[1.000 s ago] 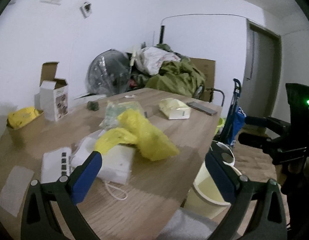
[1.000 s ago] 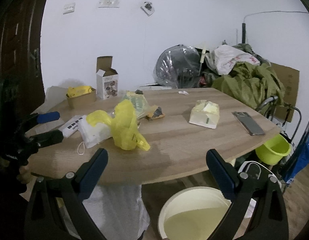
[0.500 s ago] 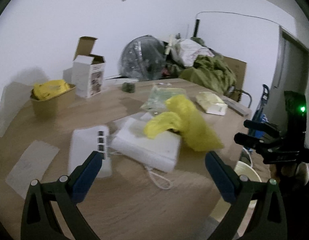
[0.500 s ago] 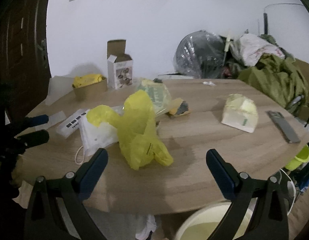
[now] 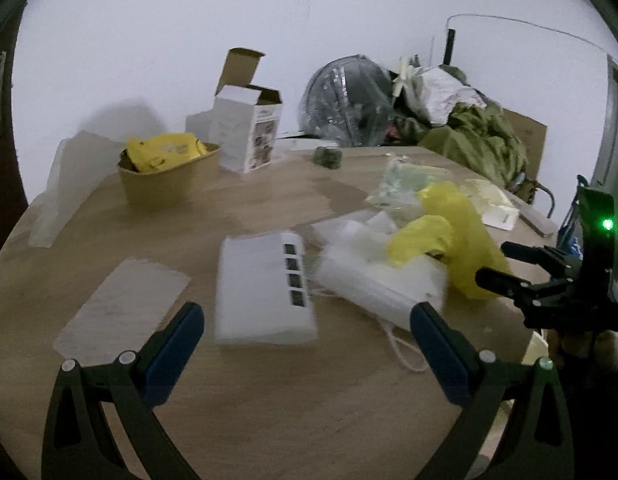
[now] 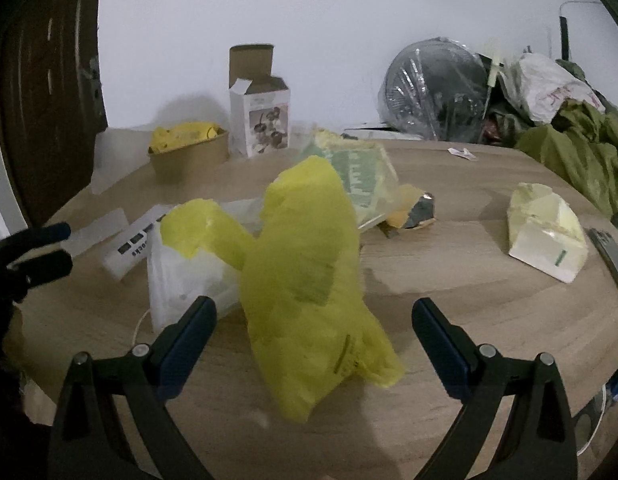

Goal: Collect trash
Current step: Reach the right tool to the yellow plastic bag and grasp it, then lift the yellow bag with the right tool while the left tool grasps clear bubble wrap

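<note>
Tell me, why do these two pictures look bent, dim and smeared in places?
Left wrist view: the fisheye lens curves the table edge and darkens the corners; the white box and the white bag are smeared by motion blur. Right wrist view: the same curving, dim bluish light, and the yellow bag is soft-edged close up.

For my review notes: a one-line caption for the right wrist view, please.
Open right gripper faces a crumpled yellow plastic bag on the wooden table.

Crinkled yellow plastic bag (image 6: 309, 280) on matt wood-grain table (image 6: 449, 280)
</note>
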